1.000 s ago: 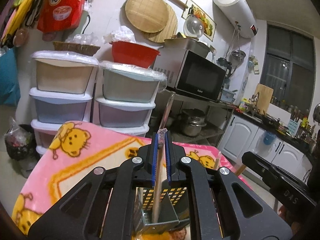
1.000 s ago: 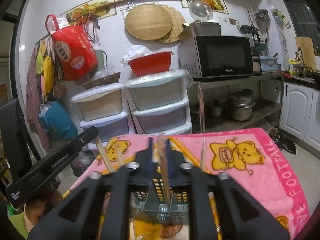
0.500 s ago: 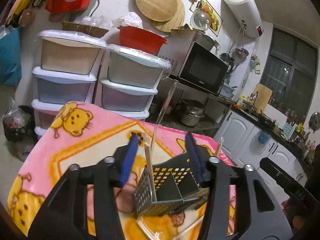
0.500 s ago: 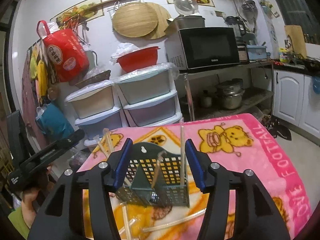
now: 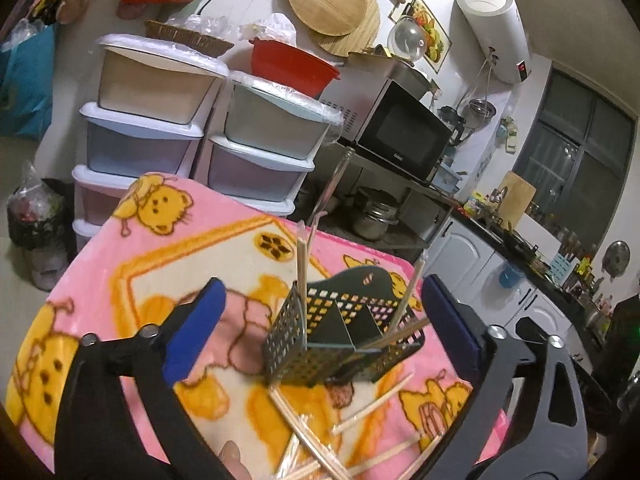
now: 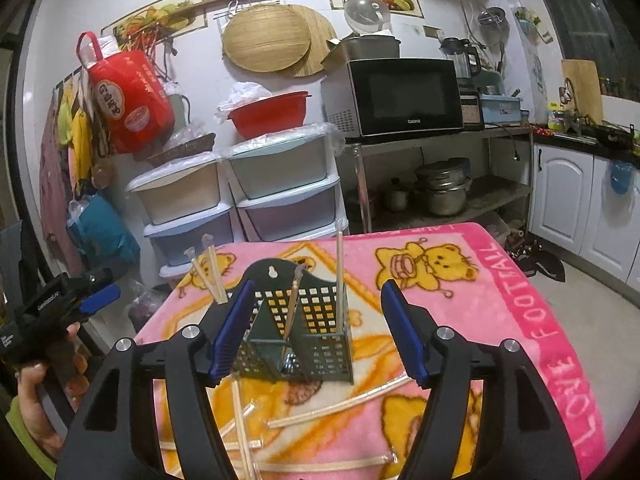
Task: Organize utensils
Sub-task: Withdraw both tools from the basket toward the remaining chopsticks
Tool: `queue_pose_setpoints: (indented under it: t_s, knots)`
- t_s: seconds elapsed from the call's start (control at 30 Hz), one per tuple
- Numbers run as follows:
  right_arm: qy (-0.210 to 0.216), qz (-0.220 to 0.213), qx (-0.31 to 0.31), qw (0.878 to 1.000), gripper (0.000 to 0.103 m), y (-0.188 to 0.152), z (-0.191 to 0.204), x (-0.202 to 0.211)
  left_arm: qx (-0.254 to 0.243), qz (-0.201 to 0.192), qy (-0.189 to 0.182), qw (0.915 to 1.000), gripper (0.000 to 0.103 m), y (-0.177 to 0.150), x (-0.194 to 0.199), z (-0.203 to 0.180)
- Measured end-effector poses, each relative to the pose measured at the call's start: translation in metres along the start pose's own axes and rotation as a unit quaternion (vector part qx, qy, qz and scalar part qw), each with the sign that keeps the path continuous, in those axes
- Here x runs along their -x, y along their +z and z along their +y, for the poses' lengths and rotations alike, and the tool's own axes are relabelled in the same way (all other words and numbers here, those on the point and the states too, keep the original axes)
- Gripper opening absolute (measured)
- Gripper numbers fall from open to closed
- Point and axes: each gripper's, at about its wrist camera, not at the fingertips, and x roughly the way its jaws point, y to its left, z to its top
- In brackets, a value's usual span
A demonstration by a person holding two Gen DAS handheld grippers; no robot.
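A dark green perforated utensil holder (image 6: 298, 332) stands on the pink bear blanket (image 6: 520, 280); it also shows in the left wrist view (image 5: 340, 340). Several wrapped chopsticks (image 6: 339, 280) stand upright in its compartments. More wrapped chopsticks (image 6: 340, 404) lie loose on the blanket in front of it, seen too in the left wrist view (image 5: 360, 412). My right gripper (image 6: 316, 332) is open and empty, jaws either side of the holder. My left gripper (image 5: 320, 332) is open and empty, wide around the holder; it appears at far left in the right wrist view (image 6: 80, 300).
Stacked plastic drawers (image 6: 240, 200) with a red bowl (image 6: 268, 114) stand behind the table. A microwave (image 6: 400, 96) sits on a metal shelf with pots (image 6: 440, 188). White cabinets (image 6: 580, 200) line the right side.
Both grippers were shut on chopsticks over the holder a second ago. They opened, left the chopsticks standing in the holder, and drew back and up.
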Motion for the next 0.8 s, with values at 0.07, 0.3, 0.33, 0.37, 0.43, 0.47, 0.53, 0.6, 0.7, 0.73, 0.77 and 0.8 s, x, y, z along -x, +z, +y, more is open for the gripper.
queue_pose_setpoints:
  t_s: [0.07,0.3,0.33,0.37,0.43,0.47,0.53,0.6,0.7,0.73,0.77,0.8]
  knots:
    - [0.000,-0.003,0.003,1.000,0.063,-0.002,0.001,0.006,0.002,0.001,-0.003,1.0000,0.092,-0.004,0.005,0.000]
    - [0.001,0.001,0.014,1.000,0.063,-0.011,0.003,0.023,0.000,0.011,-0.003,0.9999,0.092,-0.024,0.018,0.000]
    - [0.001,0.002,0.014,1.000,0.063,-0.013,0.003,0.024,0.002,0.013,-0.005,0.9999,0.092,-0.027,0.020,0.001]
    - [0.001,0.003,0.014,1.000,0.063,-0.014,0.003,0.025,0.003,0.014,-0.006,0.9999,0.092,-0.029,0.022,0.002]
    - [-0.001,0.007,0.014,1.000,0.063,-0.018,0.002,0.027,0.005,0.018,-0.006,0.9998,0.092,-0.033,0.024,0.004]
    - [-0.003,0.010,0.014,1.000,0.063,-0.020,0.002,0.027,0.006,0.020,-0.004,0.9998,0.092,-0.035,0.026,0.006]
    - [-0.006,0.016,0.015,1.000,0.063,-0.026,0.002,0.028,0.006,0.024,-0.001,0.9997,0.092,-0.040,0.029,0.008]
    - [-0.009,0.023,0.016,1.000,0.063,-0.033,0.002,0.028,0.007,0.028,0.002,0.9996,0.092,-0.045,0.030,0.012]
    - [-0.012,0.032,0.020,0.999,0.063,-0.041,0.002,0.028,0.010,0.036,0.009,0.9993,0.092,-0.053,0.033,0.017]
    - [-0.013,0.035,0.020,0.999,0.063,-0.044,0.002,0.028,0.013,0.037,0.010,0.9992,0.092,-0.056,0.034,0.020]
    - [-0.014,0.038,0.019,0.999,0.063,-0.046,0.002,0.027,0.015,0.038,0.012,0.9991,0.092,-0.058,0.036,0.022]
    - [-0.014,0.041,0.019,0.999,0.063,-0.049,0.002,0.027,0.019,0.038,0.015,0.9990,0.092,-0.061,0.038,0.025]
